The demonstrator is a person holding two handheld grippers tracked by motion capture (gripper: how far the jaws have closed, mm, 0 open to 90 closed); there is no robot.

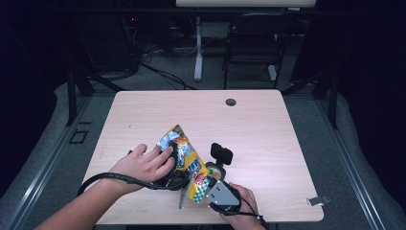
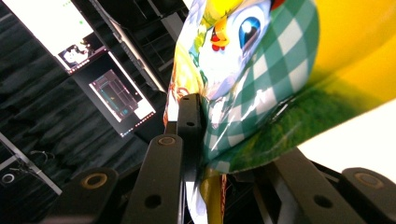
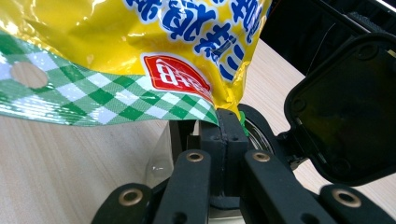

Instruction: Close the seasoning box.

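Grip on glossy yellow snack bag (image 1: 184, 160) at lower centre — my left gripper (image 2: 201, 140) and right gripper (image 3: 219, 135) both clamp its edges; next, I judge, a pull apart.

Black fingers (image 3: 224, 140) — brass-ringed pivots

One snack bag (image 1: 184, 153), two hand-held grippers, one open-lidded black container (image 1: 219, 160), one table (image 1: 268, 129).
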